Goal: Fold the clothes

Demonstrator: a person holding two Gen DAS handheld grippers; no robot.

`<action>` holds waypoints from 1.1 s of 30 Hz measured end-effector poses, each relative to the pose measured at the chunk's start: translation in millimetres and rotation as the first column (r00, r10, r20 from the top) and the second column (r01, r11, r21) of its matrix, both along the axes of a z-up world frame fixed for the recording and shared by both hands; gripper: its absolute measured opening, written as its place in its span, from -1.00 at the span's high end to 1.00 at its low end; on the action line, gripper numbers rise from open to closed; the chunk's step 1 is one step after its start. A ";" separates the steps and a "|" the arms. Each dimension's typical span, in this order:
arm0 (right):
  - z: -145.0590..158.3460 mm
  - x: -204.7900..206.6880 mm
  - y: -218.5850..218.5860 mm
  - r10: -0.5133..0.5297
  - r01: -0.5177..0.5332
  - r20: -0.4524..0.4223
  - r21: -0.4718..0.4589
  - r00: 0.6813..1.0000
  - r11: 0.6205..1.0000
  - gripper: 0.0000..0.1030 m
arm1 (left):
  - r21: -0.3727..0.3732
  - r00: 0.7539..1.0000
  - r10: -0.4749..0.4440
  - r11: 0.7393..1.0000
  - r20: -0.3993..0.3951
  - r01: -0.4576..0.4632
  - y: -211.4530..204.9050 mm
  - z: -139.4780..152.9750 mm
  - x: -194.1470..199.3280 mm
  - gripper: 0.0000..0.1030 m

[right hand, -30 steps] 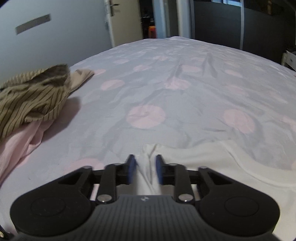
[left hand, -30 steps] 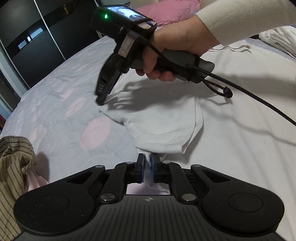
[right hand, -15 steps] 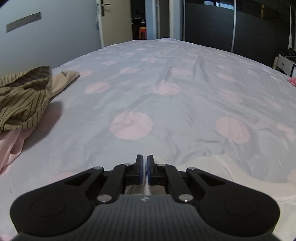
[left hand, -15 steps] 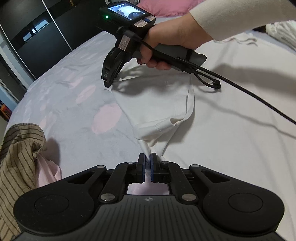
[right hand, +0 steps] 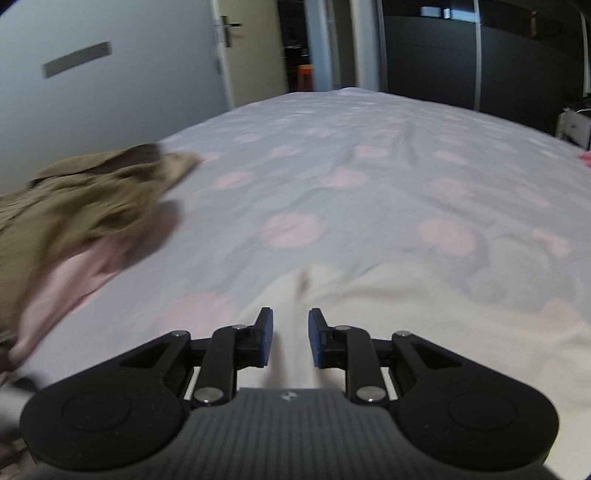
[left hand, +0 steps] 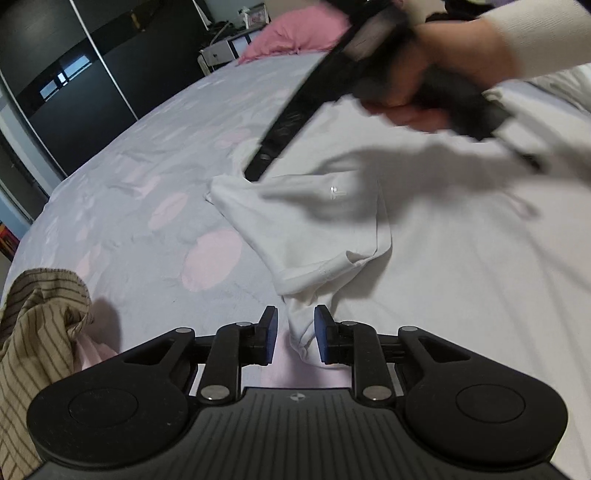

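I am looking along the left gripper (left hand: 291,334): its blue pads have just been opening and are now standing apart. A bunched corner of the white shirt (left hand: 325,229) is lying between them, leaning toward the right pad, but they are not pressing it. The shirt is spreading from there toward 12 and 3 o'clock over the dotted bedsheet (left hand: 140,206), with one folded flap lying on top.

At 1 o'clock in the left view a hand (left hand: 436,74) in a white sleeve is holding the right gripper (left hand: 255,173), blurred, with its tip just above the far corner of the flap. From that view I cannot tell its opening. In its own view the right gripper (right hand: 290,341) has also just been opening, and its pads are spread, with white cloth lying flat under the gap and nothing pinched.

A striped brown garment (left hand: 33,332) is lying at 9 o'clock on top of pink cloth (right hand: 62,280), well apart from the shirt. A pink pillow (left hand: 295,33) is lying at 12 o'clock.
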State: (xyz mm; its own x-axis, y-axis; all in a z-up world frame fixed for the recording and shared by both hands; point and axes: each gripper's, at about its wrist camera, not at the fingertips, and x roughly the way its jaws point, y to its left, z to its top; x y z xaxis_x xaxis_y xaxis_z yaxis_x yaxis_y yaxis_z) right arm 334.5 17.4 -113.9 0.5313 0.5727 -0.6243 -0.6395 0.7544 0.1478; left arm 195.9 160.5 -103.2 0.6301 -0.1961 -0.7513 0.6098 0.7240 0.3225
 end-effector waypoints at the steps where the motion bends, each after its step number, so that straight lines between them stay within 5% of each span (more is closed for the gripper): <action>1: -0.3 -11.5 -1.7 0.009 -0.009 -0.021 0.012 1.000 1.000 0.52 | 0.006 1.000 -0.010 1.000 0.001 0.010 -2.4 -1.5 1.3 0.61; 10: -22.6 -79.0 -8.6 -0.019 0.024 -0.151 0.030 0.988 0.999 0.52 | 0.122 0.994 -0.109 0.987 0.029 0.105 -26.4 -16.4 -4.0 0.72; 14: -6.8 -96.6 -11.3 0.042 -0.037 -0.098 0.054 0.994 0.998 0.52 | 0.131 0.991 -0.124 0.984 0.049 0.117 -28.0 -14.9 -10.3 0.72; 21: -7.8 -120.0 0.8 0.121 -0.121 0.000 -0.048 0.993 0.992 0.53 | 0.136 0.987 -0.143 0.982 0.067 0.133 -32.0 -14.1 -12.0 0.72; 28: -11.6 -117.0 3.2 0.137 -0.136 0.012 -0.048 0.991 0.990 0.49 | 0.142 0.992 -0.117 0.984 0.056 0.108 -36.2 -17.9 -1.1 0.72; 33: -13.9 -123.1 6.9 0.170 -0.165 0.045 -0.093 0.984 0.982 0.50 | 0.148 0.992 -0.118 0.983 0.052 0.110 -38.1 -19.6 -2.0 0.95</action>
State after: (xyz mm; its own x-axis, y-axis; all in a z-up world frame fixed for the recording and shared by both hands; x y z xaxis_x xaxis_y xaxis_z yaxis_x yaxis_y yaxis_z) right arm 211.3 24.2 -127.7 0.4662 0.6003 -0.6499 -0.7629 0.6447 0.0483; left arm 193.9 122.5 -122.7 0.6550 -0.1610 -0.7383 0.6618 0.5938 0.4576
